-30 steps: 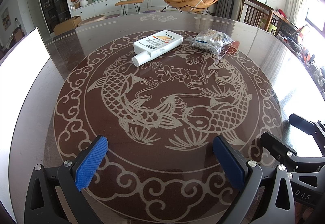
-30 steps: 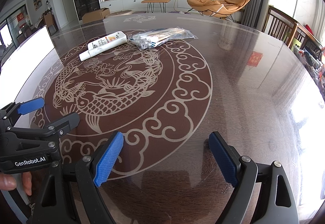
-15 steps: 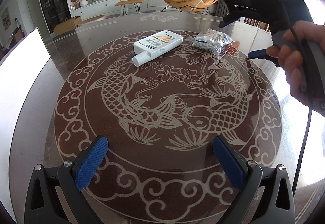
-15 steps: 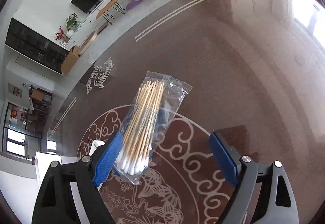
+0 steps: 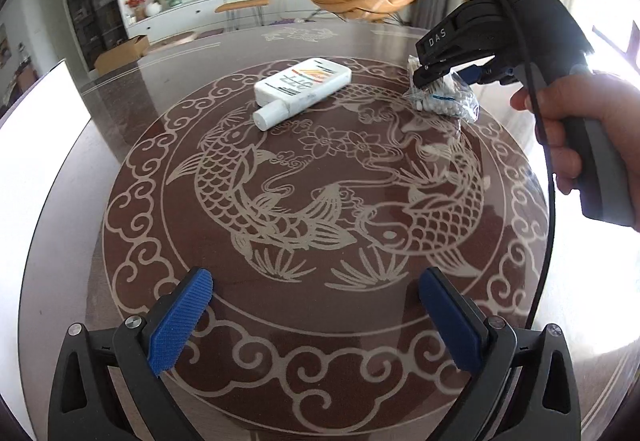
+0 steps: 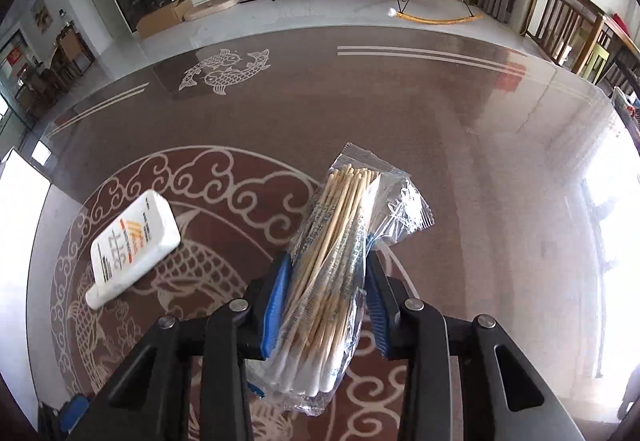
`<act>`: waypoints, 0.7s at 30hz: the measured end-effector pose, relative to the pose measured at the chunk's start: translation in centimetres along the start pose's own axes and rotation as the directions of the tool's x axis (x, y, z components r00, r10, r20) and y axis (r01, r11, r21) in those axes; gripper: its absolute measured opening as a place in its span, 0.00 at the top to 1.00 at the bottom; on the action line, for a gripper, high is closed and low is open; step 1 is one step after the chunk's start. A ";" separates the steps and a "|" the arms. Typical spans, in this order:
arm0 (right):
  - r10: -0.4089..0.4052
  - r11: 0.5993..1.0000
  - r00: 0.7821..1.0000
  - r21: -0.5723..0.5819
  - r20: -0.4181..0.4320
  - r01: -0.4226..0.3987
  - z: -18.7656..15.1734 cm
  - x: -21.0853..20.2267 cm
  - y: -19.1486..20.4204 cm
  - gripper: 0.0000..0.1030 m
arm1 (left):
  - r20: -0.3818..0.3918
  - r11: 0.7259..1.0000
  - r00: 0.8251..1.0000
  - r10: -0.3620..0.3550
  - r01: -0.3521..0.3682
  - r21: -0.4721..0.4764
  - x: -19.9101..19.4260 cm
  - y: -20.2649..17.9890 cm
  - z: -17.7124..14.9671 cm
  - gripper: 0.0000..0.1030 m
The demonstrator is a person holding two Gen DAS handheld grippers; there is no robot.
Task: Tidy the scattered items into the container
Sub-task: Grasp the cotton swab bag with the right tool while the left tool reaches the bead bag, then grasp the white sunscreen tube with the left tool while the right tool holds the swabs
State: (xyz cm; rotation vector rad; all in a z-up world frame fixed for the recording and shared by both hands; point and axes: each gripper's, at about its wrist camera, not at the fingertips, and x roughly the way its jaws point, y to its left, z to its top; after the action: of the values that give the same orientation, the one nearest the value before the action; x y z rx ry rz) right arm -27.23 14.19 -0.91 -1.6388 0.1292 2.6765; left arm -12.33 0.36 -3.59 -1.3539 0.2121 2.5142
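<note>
A clear bag of cotton swabs [image 6: 332, 273] sits between the blue pads of my right gripper [image 6: 326, 281], which is shut on it. In the left wrist view the bag [image 5: 444, 101] hangs under the right gripper [image 5: 448, 79] at the far right of the table. A white tube with an orange label [image 5: 302, 89] lies on the table's fish pattern, left of the bag; it also shows in the right wrist view [image 6: 130, 245]. My left gripper [image 5: 316, 321] is open and empty above the near table edge. A white container [image 5: 38, 109] stands at the left edge.
The round brown glass-topped table [image 5: 320, 209] carries a pale koi pattern. A hand [image 5: 592, 129] holds the right gripper's handle and cable at the right. Chairs [image 6: 568, 25] stand beyond the far right edge.
My right gripper dropped onto the bag of cotton swabs and closed its pads on it. The left gripper has not moved.
</note>
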 end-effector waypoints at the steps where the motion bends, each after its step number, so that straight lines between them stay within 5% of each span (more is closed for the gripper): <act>1: 0.005 1.000 1.000 -0.023 0.008 -0.004 -1.6 -0.9 -0.7 0.64 | 0.008 1.000 1.000 -0.006 0.005 0.018 -0.3 0.6 0.8 0.00; 6: 0.040 0.998 0.999 -0.058 0.037 -0.038 -8.0 -3.8 -3.6 0.64 | 0.205 0.996 0.979 0.002 -0.021 0.089 -1.9 3.2 7.7 0.00; 10: 0.055 0.997 0.996 -0.052 0.063 -0.051 -10.5 -5.3 -4.6 0.64 | 0.060 0.982 0.987 -0.152 0.144 0.120 3.0 4.1 12.6 0.00; 16: 0.058 0.998 0.993 -0.043 0.106 -0.054 -10.6 -5.5 -4.9 0.64 | -0.032 0.975 0.989 -0.147 0.150 0.166 7.6 3.1 14.0 0.02; 18: 0.059 0.998 0.992 -0.042 0.112 -0.054 -10.5 -5.5 -4.9 0.64 | -0.004 0.976 0.992 -0.125 0.124 0.177 7.5 2.8 14.1 0.46; 21: 0.065 0.997 0.992 -0.040 0.112 -0.061 -10.5 -5.5 -5.1 0.64 | -0.026 0.981 0.986 -0.166 0.167 0.094 7.0 3.5 14.2 0.50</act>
State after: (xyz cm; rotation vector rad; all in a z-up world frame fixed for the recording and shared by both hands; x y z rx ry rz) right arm -15.16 18.80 -1.12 -1.5123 0.1345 2.8276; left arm -28.34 1.94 -1.67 -1.3009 0.2105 2.3248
